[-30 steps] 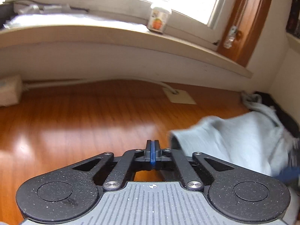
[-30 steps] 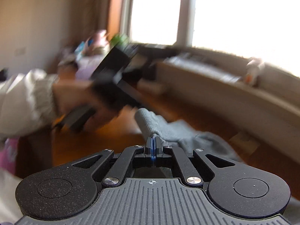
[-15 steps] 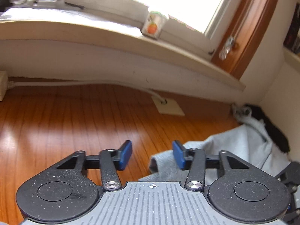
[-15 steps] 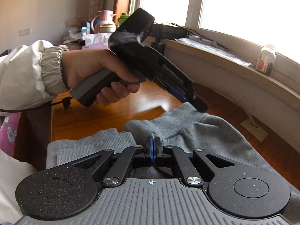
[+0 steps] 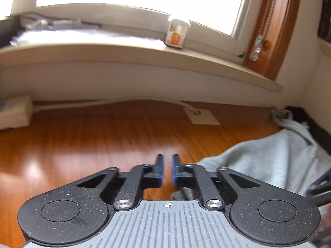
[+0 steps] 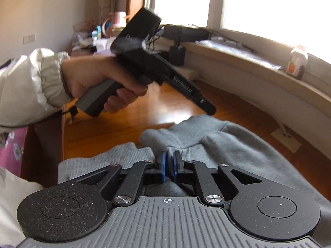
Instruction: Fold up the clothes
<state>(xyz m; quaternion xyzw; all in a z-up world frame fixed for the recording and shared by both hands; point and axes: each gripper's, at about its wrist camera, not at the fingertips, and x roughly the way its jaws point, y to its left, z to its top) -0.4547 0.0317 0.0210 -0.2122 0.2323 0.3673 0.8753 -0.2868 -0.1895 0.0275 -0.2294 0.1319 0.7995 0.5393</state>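
A grey sweatshirt [image 6: 238, 144] lies crumpled on the wooden top [image 6: 124, 128]. My right gripper [image 6: 170, 164] sits low over it; its jaws are opening, with a raised fold of the grey cloth loose between the blue pads. A hand [image 6: 97, 78] in a white sleeve holds my left gripper [image 6: 208, 108] just above the garment's far edge. In the left wrist view the left gripper [image 5: 167, 166] has its jaws opening to a narrow gap. Only bare wood shows between its pads, and the sweatshirt [image 5: 269, 161] lies to its right.
A curved window sill runs along the back with a small jar [image 5: 178, 33] on it. On the wood lie a white power strip [image 5: 14, 111] and a cable plate [image 5: 204, 117]. A pink kettle [image 6: 116, 20] and clutter stand at the far end. The top's edge [image 6: 63, 124] is at left.
Both grippers were shut a second ago and now stand slightly apart. The left one has let go of the grey cloth and lifted a little; the cloth has settled on the wood.
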